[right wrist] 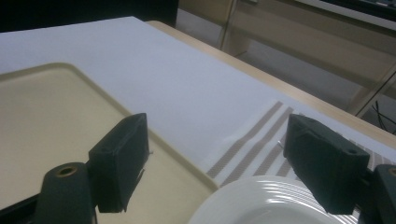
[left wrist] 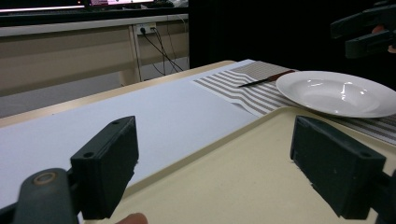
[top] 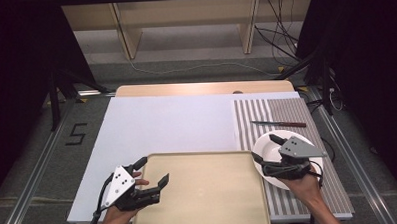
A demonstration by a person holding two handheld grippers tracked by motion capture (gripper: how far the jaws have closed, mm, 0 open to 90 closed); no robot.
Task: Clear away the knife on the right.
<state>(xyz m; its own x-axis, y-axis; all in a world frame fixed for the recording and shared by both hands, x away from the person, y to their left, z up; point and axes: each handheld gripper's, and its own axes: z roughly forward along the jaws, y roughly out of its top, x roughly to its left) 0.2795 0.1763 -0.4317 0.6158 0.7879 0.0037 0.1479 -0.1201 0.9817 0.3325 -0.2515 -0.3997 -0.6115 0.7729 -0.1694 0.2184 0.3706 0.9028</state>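
Both grippers, left [top: 151,172] and right [top: 266,148], are hovering with jaws wide and empty; the right risks tipping the white plate [top: 268,154] against the tray [top: 204,192] rim.

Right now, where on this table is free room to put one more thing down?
The white sheet beyond the tray is bare. The tray's middle is bare too, right of the left gripper. The striped mat is crowded: knife, plate, right gripper.

Left hand-held gripper [top: 149,172] and right hand-held gripper [top: 267,148], jaws apart.
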